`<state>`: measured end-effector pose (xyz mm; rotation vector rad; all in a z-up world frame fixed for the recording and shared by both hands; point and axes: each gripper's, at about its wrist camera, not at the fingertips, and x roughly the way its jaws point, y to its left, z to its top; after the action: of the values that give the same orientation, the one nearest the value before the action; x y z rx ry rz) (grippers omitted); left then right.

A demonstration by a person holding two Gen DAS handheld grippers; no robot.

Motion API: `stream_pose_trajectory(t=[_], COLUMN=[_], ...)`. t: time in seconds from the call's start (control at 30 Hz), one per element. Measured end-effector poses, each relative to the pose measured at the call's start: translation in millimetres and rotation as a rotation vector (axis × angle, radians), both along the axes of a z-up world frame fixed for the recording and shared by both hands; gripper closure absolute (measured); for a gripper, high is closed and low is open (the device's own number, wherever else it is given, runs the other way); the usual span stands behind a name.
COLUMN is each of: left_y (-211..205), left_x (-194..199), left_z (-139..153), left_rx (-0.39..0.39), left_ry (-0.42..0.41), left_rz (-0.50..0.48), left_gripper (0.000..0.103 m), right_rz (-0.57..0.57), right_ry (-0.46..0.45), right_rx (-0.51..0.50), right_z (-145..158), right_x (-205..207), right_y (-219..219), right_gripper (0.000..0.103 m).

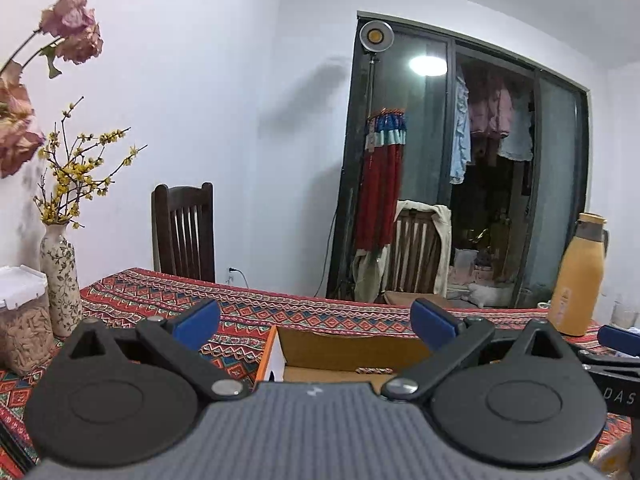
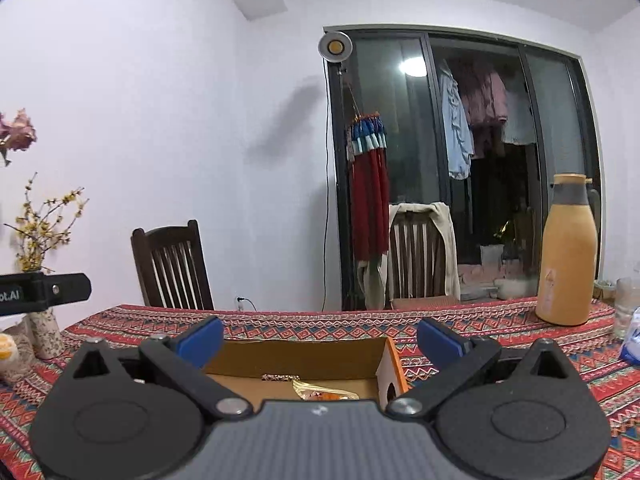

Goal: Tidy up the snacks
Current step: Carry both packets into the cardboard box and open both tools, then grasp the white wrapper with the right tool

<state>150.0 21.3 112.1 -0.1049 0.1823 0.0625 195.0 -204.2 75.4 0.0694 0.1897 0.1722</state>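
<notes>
An open cardboard box with orange outer sides (image 1: 344, 350) (image 2: 300, 356) sits on the patterned tablecloth right in front of both grippers. In the right wrist view a yellow snack packet (image 2: 320, 392) and a small patterned wrapped snack (image 2: 278, 377) lie inside it. The same small snack shows in the left wrist view (image 1: 374, 371). My left gripper (image 1: 316, 320) is open and empty, above the box's near left side. My right gripper (image 2: 320, 338) is open and empty, above the box's near right side. Part of the left gripper's body (image 2: 44, 290) shows at the right view's left edge.
An orange thermos (image 1: 578, 276) (image 2: 566, 252) stands at the right with a glass (image 2: 626, 304) beside it. A flowered vase (image 1: 60, 280) and a lidded jar of snacks (image 1: 22, 316) stand at the left. Two wooden chairs (image 1: 184, 228) (image 2: 420, 256) stand behind the table.
</notes>
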Motion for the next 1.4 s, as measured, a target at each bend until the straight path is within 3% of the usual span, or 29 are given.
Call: stream_pose_trajectory(t=[0.33,0.53,0.97,1.33,1.4], left_y=[-10,-10,-5,1,2], left_x=[-62,-96,-159,-176,-174], left_z=[-7,-20,-85,-111,-114], left_rx=[0.017,0.017,0.025,-0.015,-0.024], left_ry=[0.004,0.028,0.182,0.250,0.267], left_rz=[-0.037,-0.061,-0.108,-0.126,-0.128], left_gripper=[0.000,0.000,0.000,0.000,0.000], right_rz=[-0.007,-0.001,0.075,0.073,0.046], right_ry=[0.006,0.035,0.247,0.381,0.363], right_rx=[0.007,0.023,-0.001,-0.048,-0.101], right_z=[0,-18,-88,-133,-137], right_x=[-61,-99,-173,-177,-176], right_y=[-10,-18,-27,-19,-13], right_gripper=[0.000,0.000,0.000,0.000,0.000])
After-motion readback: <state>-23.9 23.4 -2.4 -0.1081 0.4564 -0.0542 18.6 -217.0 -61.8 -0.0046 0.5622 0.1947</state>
